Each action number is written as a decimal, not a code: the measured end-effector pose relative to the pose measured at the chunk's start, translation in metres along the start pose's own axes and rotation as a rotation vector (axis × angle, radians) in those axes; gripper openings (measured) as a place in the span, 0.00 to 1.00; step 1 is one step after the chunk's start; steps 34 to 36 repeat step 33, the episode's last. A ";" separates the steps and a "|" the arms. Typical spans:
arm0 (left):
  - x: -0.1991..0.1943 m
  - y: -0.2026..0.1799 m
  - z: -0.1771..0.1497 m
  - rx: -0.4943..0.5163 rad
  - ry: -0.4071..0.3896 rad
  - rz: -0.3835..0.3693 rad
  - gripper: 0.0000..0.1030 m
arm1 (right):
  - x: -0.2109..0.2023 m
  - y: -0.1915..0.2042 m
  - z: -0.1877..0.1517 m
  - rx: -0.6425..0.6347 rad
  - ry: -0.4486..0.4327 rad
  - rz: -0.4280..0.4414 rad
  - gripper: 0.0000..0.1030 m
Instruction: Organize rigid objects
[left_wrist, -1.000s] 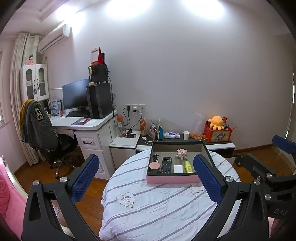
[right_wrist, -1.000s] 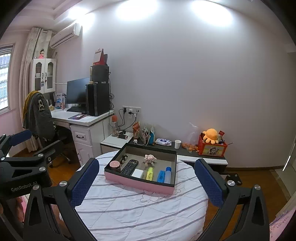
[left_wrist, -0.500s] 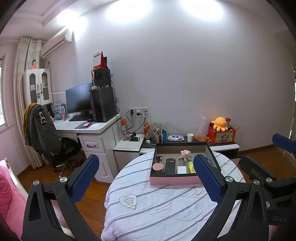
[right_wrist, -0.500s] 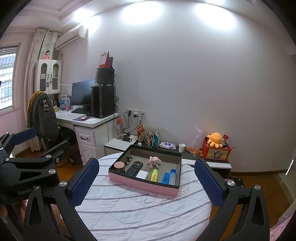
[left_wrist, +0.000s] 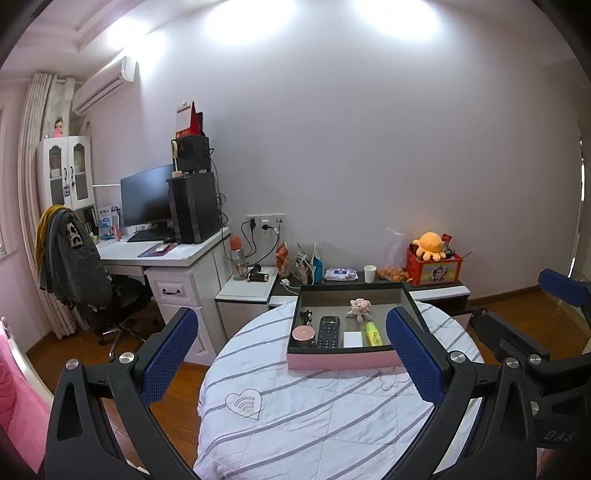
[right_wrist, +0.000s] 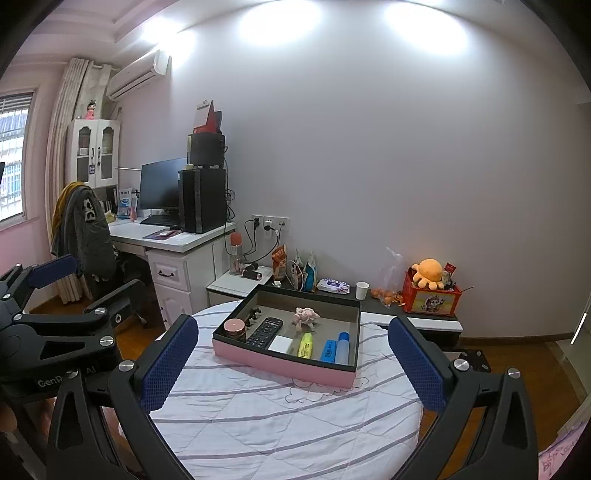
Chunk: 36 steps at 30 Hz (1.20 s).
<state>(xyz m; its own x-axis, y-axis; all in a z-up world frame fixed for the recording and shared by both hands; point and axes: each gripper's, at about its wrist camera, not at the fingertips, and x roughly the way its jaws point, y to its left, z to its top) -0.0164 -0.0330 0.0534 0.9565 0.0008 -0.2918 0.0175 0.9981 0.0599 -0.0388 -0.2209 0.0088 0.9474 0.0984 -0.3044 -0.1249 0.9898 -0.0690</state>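
Note:
A pink box (left_wrist: 341, 360) (right_wrist: 280, 363) with a dark rim sits at the far side of the round table (left_wrist: 295, 417) (right_wrist: 266, 413). Inside lie a black remote (left_wrist: 328, 331) (right_wrist: 265, 331), a round pink tin (left_wrist: 303, 334) (right_wrist: 234, 326), a white block (left_wrist: 352, 338) (right_wrist: 280, 343), a yellow highlighter (left_wrist: 373, 333) (right_wrist: 305, 345), a small pink plush (left_wrist: 359, 307) (right_wrist: 306, 316) and, in the right wrist view, blue items (right_wrist: 335, 349). My left gripper (left_wrist: 291, 362) and right gripper (right_wrist: 293, 365) both hover open and empty, well short of the box.
A white desk (left_wrist: 166, 258) with a monitor, a computer tower and a draped chair (left_wrist: 74, 266) stands to the left. A low shelf (left_wrist: 369, 280) behind the table holds snacks, a cup and a red box with an orange plush. Wooden floor surrounds the table.
Both views have tilted up and pulled slightly back, so the box and table sit lower in frame. Nothing in the box has moved; both grippers stay open.

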 end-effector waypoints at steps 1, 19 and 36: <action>0.000 0.000 0.000 -0.001 -0.006 -0.004 1.00 | 0.000 0.000 0.000 0.000 0.001 0.000 1.00; 0.009 0.002 -0.005 0.008 -0.030 0.025 1.00 | 0.011 0.005 0.000 -0.012 0.012 -0.004 1.00; 0.013 0.004 -0.007 0.003 -0.023 0.018 1.00 | 0.016 0.008 0.000 -0.014 0.026 -0.004 1.00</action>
